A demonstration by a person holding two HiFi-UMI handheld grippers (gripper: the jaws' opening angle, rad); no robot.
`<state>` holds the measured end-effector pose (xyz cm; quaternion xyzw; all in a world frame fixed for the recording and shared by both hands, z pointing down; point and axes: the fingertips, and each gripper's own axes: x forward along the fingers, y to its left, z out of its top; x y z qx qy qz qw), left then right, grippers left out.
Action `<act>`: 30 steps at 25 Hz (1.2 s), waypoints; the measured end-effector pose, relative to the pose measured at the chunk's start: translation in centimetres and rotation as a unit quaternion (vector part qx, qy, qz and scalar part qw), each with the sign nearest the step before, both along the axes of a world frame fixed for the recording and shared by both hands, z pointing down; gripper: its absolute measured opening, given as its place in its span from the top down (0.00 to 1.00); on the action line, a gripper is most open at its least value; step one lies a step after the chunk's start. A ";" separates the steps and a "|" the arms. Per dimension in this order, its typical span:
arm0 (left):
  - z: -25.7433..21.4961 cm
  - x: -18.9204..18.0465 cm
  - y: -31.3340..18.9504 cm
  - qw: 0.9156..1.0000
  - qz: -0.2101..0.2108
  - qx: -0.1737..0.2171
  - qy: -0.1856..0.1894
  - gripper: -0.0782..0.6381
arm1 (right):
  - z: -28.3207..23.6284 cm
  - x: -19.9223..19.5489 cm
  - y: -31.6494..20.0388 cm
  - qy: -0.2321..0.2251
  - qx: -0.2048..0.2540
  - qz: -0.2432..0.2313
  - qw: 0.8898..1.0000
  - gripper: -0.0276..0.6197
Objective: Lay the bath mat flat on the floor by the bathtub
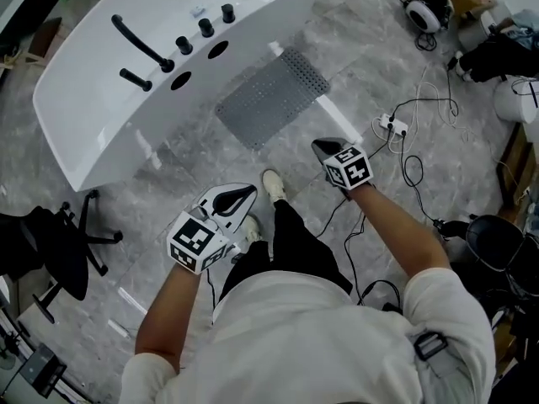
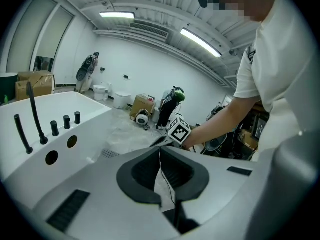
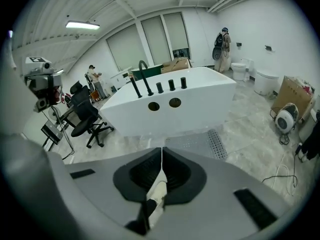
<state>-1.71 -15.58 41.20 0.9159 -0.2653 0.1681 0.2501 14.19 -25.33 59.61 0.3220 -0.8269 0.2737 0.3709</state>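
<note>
A grey perforated bath mat (image 1: 272, 96) lies flat on the marble floor beside the white bathtub (image 1: 126, 91); the same bath mat (image 3: 200, 143) shows in the right gripper view, in front of the bathtub (image 3: 170, 109). My left gripper (image 1: 234, 196) hangs above the floor near my shoe, shut and holding nothing. Held just short of the mat's near edge, my right gripper (image 1: 327, 147) is shut and empty too. In the left gripper view the bathtub (image 2: 55, 134) fills the left and only the mat's corner (image 2: 109, 153) peeks out.
A black office chair (image 1: 50, 242) stands at the left by the tub's end. Cables and a power strip (image 1: 392, 125) lie on the floor to the right. A vacuum-like device (image 1: 428, 8) and boxes sit at the far right. The tub rim carries a black faucet (image 1: 141, 45) and knobs.
</note>
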 end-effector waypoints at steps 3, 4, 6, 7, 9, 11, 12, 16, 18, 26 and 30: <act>-1.5 -1.4 3.1 1.000 0.000 0.006 0.004 0.87 | -3.4 -0.7 3.8 -0.002 0.011 -0.006 1.000 0.93; -2.0 -1.9 4.1 1.000 0.000 0.009 0.004 0.87 | -4.6 -0.8 4.7 -0.006 0.015 -0.002 1.000 0.94; -2.9 -2.6 5.8 1.000 -0.002 0.014 0.005 0.87 | -6.8 -1.0 6.3 -0.014 0.025 0.003 1.000 0.94; -3.3 -2.9 6.5 1.000 -0.002 0.017 0.006 0.87 | -7.8 -1.0 7.1 -0.017 0.031 0.004 0.999 0.94; -3.9 -3.5 8.1 1.000 -0.003 0.021 0.008 0.87 | -9.7 -1.2 9.0 -0.025 0.038 0.008 0.999 0.94; -4.5 -4.3 9.8 1.000 -0.005 0.025 0.008 0.86 | -11.6 -1.9 11.4 -0.037 0.042 0.009 0.998 0.94; -4.9 -4.7 10.6 1.000 -0.007 0.028 0.007 0.87 | -12.5 -2.4 12.7 -0.042 0.044 0.006 0.998 0.94; -6.0 -5.7 13.1 0.999 -0.015 0.040 0.011 0.87 | -15.6 -3.8 17.1 -0.060 0.058 -0.004 0.997 0.94; -6.1 -6.1 14.2 0.999 -0.019 0.042 0.015 0.87 | -16.8 -4.3 18.9 -0.067 0.063 -0.006 0.996 0.94; -6.8 -6.9 17.3 0.998 -0.019 0.045 0.025 0.87 | -20.0 -5.3 23.0 -0.076 0.087 -0.001 0.993 0.94; -7.2 -6.9 17.8 0.998 -0.018 0.053 0.027 0.87 | -20.3 -5.3 24.0 -0.077 0.093 0.004 0.993 0.94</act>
